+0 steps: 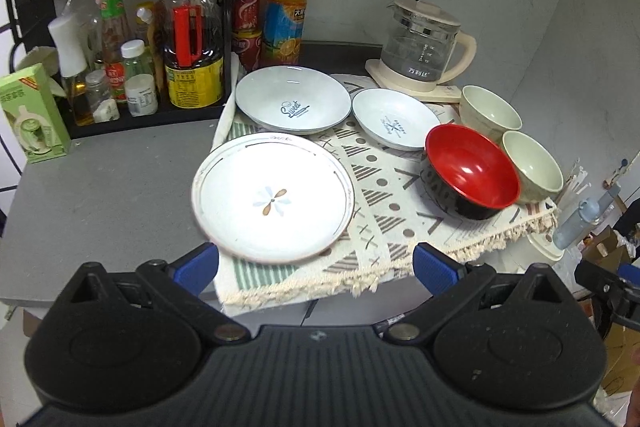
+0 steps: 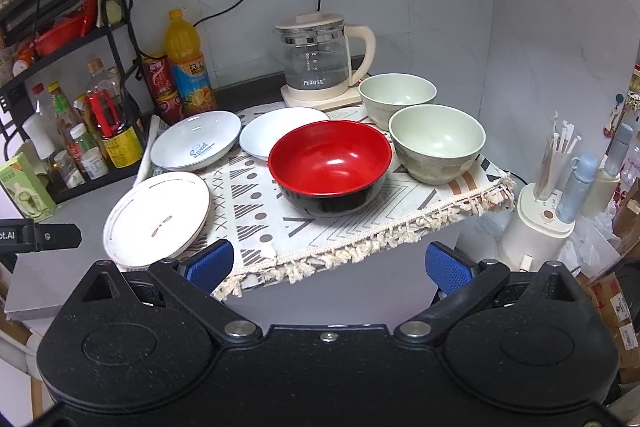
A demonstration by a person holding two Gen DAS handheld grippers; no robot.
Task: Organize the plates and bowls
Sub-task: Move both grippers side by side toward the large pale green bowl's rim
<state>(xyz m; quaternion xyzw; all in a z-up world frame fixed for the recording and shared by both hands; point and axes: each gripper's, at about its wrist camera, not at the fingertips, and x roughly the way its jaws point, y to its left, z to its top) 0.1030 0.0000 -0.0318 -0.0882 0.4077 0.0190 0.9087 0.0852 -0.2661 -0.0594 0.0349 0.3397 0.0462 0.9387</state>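
Note:
On a patterned cloth (image 1: 384, 203) (image 2: 256, 211) lie three plates and three bowls. Nearest is a white plate with a flower motif (image 1: 272, 197) (image 2: 156, 219). Behind it is a pale blue "Sweet" plate (image 1: 293, 99) (image 2: 196, 141), and a smaller pale plate (image 1: 394, 119) (image 2: 272, 131) lies to its right. A red-and-black bowl (image 1: 470, 171) (image 2: 330, 165) stands beside two pale green bowls (image 1: 490, 111) (image 1: 532, 163) (image 2: 396, 99) (image 2: 436, 143). My left gripper (image 1: 316, 269) is open just short of the flower plate. My right gripper (image 2: 330, 265) is open before the cloth's fringe.
A black rack of sauce bottles (image 1: 120, 55) (image 2: 80, 131) stands at the left with a green carton (image 1: 32, 115). An orange juice bottle (image 1: 286, 7) (image 2: 188, 63) and a glass kettle (image 1: 424, 47) (image 2: 320, 63) stand behind. A white appliance with straws (image 2: 548, 211) is off the right edge.

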